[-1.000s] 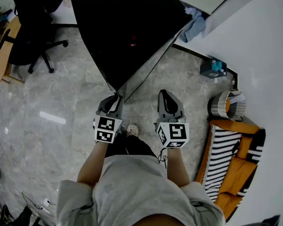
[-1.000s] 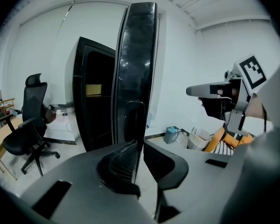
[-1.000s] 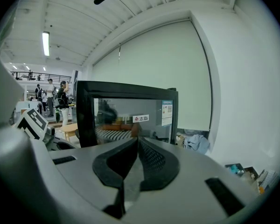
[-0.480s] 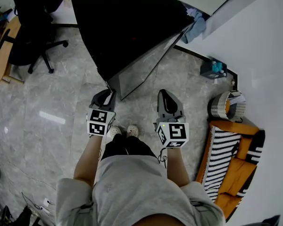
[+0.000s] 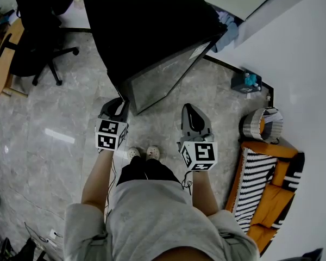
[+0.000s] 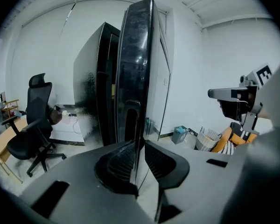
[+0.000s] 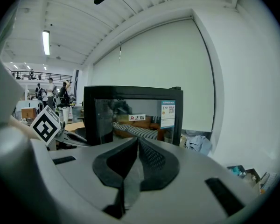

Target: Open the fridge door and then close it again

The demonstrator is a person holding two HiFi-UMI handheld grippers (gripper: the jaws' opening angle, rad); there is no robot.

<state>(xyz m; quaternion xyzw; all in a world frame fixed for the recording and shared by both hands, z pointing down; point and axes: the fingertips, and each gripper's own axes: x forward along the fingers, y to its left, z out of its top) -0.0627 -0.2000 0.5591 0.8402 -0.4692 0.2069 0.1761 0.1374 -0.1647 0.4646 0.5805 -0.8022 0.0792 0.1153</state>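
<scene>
A tall black fridge [image 5: 146, 26] stands ahead of me, and its glass-fronted door [image 5: 163, 75] hangs partly open. My left gripper [image 5: 118, 107] is at the door's free edge. In the left gripper view that gripper [image 6: 139, 157] is shut, with the dark door edge [image 6: 134, 73] running up between its pads. My right gripper [image 5: 190, 113] is held apart, to the right of the door, touching nothing. In its own view, my right gripper [image 7: 137, 154] is shut and empty, facing the glass door [image 7: 130, 118].
A black office chair [image 5: 35, 42] and a wooden desk [image 5: 0, 58] are to the left. Against the white wall on the right are an orange striped cushion seat [image 5: 263, 181], a basket [image 5: 261, 121], a blue box [image 5: 244, 80] and a blue cloth [image 5: 228, 29]. The person's feet [image 5: 141, 153] are between the grippers.
The fridge door has swung further open. My left gripper has moved left and slightly back with its edge. The right gripper has stayed put.
</scene>
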